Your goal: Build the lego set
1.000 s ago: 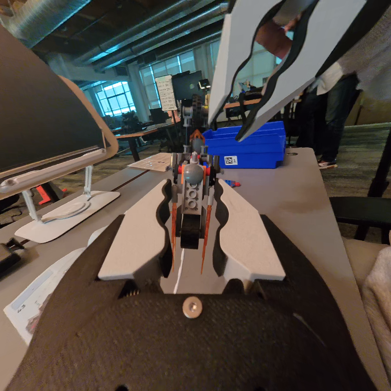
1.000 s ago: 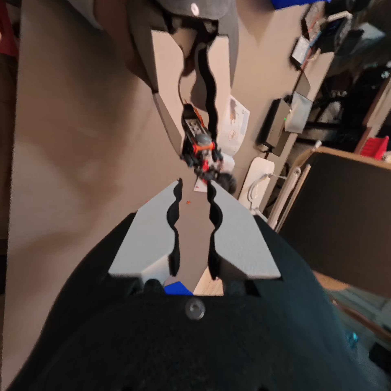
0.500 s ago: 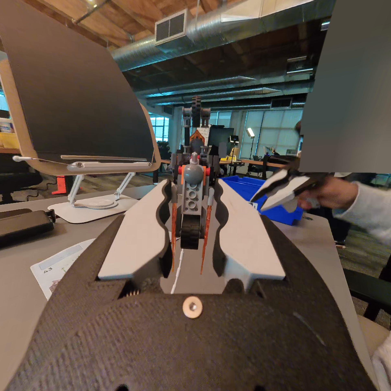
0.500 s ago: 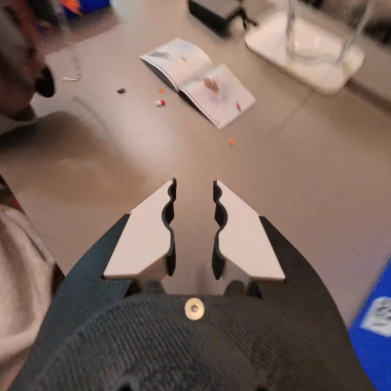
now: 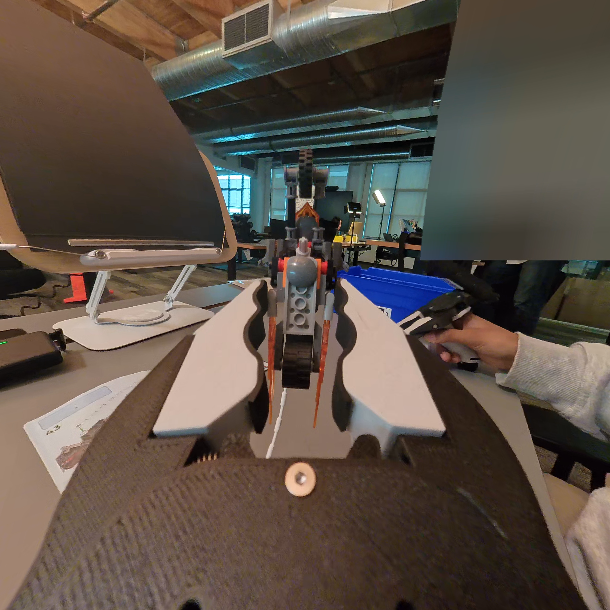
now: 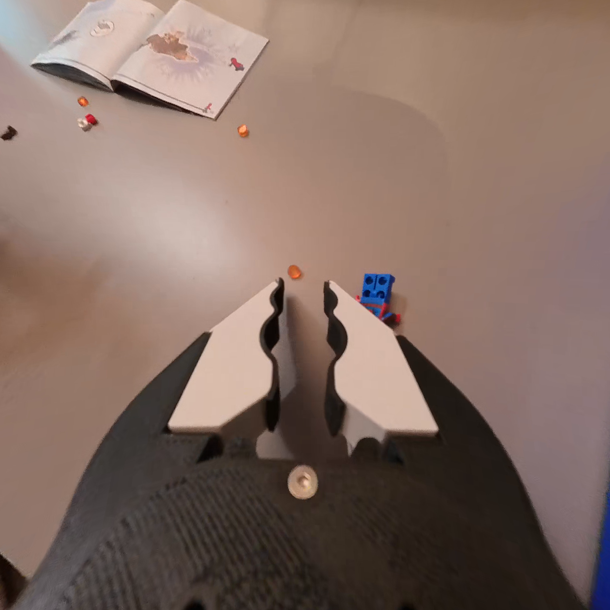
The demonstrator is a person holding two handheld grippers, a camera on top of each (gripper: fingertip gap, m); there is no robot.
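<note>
My left gripper [image 5: 300, 290] is shut on a grey, black and orange lego vehicle model [image 5: 299, 317] and holds it above the table, a black wheel and two orange spikes pointing back at the camera. My right gripper [image 6: 302, 284] is open and empty, low over the grey table. A small round orange piece [image 6: 294, 272] lies just beyond its tips. A blue lego figure [image 6: 377, 293] lies beside its right finger. The right gripper also shows in the left wrist view [image 5: 429, 321], held by a hand.
An open instruction booklet [image 6: 158, 56] lies at the far left, with small orange [image 6: 243, 130], red and white [image 6: 87, 121] and black [image 6: 8, 132] pieces near it. A blue bin [image 5: 396, 290], a laptop stand [image 5: 128, 313] and a black power bank [image 5: 26, 353] sit on the table. Left tips to right tips: about 30 cm.
My right gripper has swung down from above the model to low over the table near the orange piece and blue figure. My left gripper has levelled out, still holding the model.
</note>
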